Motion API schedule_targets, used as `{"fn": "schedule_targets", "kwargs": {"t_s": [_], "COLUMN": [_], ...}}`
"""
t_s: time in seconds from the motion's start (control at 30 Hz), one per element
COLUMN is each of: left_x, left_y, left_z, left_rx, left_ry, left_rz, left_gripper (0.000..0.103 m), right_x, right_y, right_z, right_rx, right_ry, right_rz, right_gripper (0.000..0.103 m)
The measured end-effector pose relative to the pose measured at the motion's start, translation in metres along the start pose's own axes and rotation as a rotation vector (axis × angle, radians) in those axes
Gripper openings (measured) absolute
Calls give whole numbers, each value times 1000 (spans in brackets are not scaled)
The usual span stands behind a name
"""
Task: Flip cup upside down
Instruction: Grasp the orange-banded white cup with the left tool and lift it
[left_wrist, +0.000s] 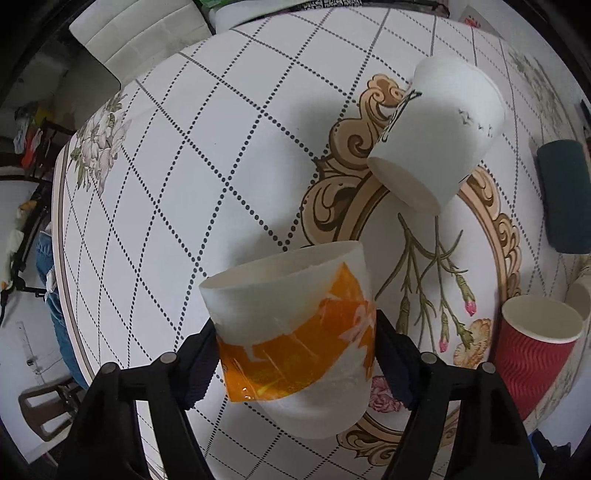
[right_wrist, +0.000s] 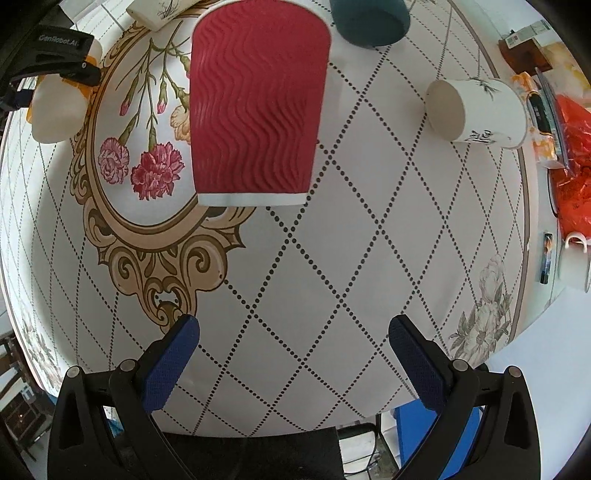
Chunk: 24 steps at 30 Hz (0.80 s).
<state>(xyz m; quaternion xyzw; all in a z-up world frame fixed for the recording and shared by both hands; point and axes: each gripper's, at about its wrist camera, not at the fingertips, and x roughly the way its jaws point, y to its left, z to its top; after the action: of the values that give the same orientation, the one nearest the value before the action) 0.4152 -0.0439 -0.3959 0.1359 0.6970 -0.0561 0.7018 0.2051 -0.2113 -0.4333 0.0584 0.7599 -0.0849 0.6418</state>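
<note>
Above the desk (left_wrist: 177, 155), over the edge of its printed oval frame, the left gripper (left_wrist: 295, 354) holds a white cup with an orange band (left_wrist: 295, 332); its jaws press on the cup's two sides, and the cup is tilted with its flat end toward the camera. In the right wrist view the same cup (right_wrist: 55, 114) shows near the desk's left edge, clear of the surface as far as one can tell. The right gripper (right_wrist: 293, 354) hovers over bare cloth near the desk's near edge, jaws wide apart and holding nothing. A red ribbed cup (right_wrist: 256, 110) is just ahead of it. A white cup with ink drawings (right_wrist: 476, 110) lies on its side toward the right edge. A dark teal cup (right_wrist: 369, 22) sits at the far side, beside the red one.
</note>
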Motion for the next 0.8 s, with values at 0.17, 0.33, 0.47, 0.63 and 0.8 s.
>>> {"fn": "schedule_targets", "kwargs": {"t_s": [0.17,0.33,0.47,0.63,0.8], "left_x": [-17,-41,-55,-75,-76], "left_y": [6,8,7,-14,-43], "left_z": [-9,-25,-51,-95,-125], "left_rx": [-14,-14,-20,-34,-41], "left_ry": [-14,-31,-23,0,18], "left_rz": [-40,-86,-131,-175,-190], "left_gripper": [74,74,74,74,74], "right_x": [-11,-20,-30,-44,-54], "right_y": [-3,-12,-28,-44,-58], "right_z": [-12,-24,-38,-52,-75], "right_rx": [16,38,55,55,31], "right_ry": [-7,-18,-35,-54,-64], "right_rz": [1,11,25,39,52], "right_gripper": [103,103,103,103,103]}}
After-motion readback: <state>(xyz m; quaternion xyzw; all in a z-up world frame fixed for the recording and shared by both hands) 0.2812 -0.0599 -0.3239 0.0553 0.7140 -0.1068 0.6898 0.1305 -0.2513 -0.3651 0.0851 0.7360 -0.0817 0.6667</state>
